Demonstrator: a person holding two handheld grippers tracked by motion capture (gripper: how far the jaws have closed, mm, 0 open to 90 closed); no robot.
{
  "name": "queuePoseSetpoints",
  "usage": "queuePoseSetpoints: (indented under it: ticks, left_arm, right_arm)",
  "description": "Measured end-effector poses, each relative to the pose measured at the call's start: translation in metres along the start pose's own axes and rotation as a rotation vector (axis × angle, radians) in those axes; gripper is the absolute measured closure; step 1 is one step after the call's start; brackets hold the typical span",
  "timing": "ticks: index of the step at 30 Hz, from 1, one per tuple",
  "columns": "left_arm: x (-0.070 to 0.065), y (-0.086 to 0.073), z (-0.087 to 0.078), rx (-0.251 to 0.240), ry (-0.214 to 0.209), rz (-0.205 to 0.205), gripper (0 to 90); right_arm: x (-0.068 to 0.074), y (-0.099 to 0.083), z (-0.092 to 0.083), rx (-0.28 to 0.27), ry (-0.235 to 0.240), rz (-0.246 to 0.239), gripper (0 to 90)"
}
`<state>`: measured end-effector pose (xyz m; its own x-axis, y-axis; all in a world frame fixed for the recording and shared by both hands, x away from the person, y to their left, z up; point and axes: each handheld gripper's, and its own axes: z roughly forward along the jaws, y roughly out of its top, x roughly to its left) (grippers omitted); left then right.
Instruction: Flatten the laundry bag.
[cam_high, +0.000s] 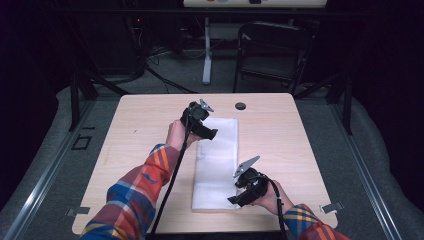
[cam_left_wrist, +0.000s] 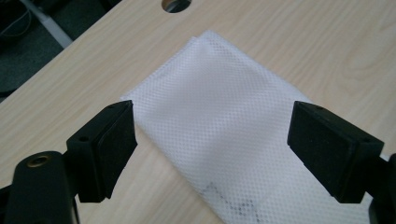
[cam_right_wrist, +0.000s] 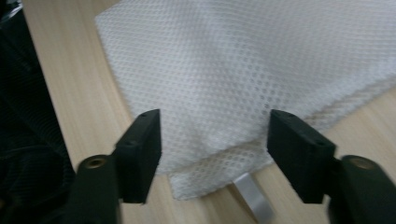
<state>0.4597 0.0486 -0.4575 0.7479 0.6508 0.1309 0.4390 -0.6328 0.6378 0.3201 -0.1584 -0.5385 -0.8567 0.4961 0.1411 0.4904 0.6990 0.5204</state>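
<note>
A white mesh cloth (cam_high: 216, 162) (folded into a long strip) lies flat mid-table.

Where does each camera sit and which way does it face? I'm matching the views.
High view: above the person's side, looking forward and down at the table; forearms, left gripper, right gripper.
Left gripper view: between open jaws, at the white mesh cloth.
Right gripper view: between open jaws, at the cloth's edge.
Shared: the cloth.
</note>
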Motion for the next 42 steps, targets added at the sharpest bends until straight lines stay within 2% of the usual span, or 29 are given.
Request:
queuePoseSetpoints:
  ticks: [1,4,10,15,19,23,26,31,41,42]
  left_arm:
    - [-0.002,-0.002,-0.002,-0.001,-0.008,0.002,14.8]
    - [-0.011,-0.010,-0.007,-0.001,-0.029,0.007,14.4]
    - [-0.026,-0.030,-0.014,0.007,-0.070,0.021,13.4]
    - [-0.035,-0.046,-0.015,0.012,-0.095,0.016,13.1]
    - [-0.044,-0.056,-0.018,0.015,-0.115,0.020,12.7]
    - [-0.055,-0.067,-0.021,0.018,-0.132,0.032,12.3]
    - [-0.064,-0.074,-0.024,0.028,-0.145,0.040,11.5]
    - [-0.077,-0.084,-0.028,0.040,-0.167,0.052,10.4]
    - [-0.091,-0.091,-0.032,0.042,-0.191,0.053,8.5]
    - [-0.094,-0.093,-0.032,0.045,-0.192,0.062,8.5]
  right_arm:
    - [-0.001,-0.001,-0.001,-0.004,-0.001,0.004,22.8]
    - [-0.002,-0.001,-0.004,0.004,-0.033,0.019,15.3]
    - [-0.005,-0.001,-0.009,0.003,-0.062,0.042,10.4]
    - [-0.006,-0.002,-0.013,-0.016,-0.080,0.056,5.5]
    - [-0.007,-0.002,-0.016,-0.020,-0.098,0.061,4.6]
    - [-0.010,-0.003,-0.016,-0.030,-0.095,0.070,4.5]
    - [-0.011,-0.003,-0.018,-0.016,-0.099,0.062,4.5]
    - [-0.013,-0.004,-0.017,-0.008,-0.108,0.087,3.0]
    - [-0.017,-0.005,-0.017,0.007,-0.121,0.089,0.0]
    - [-0.017,-0.005,-0.016,-0.001,-0.119,0.092,0.0]
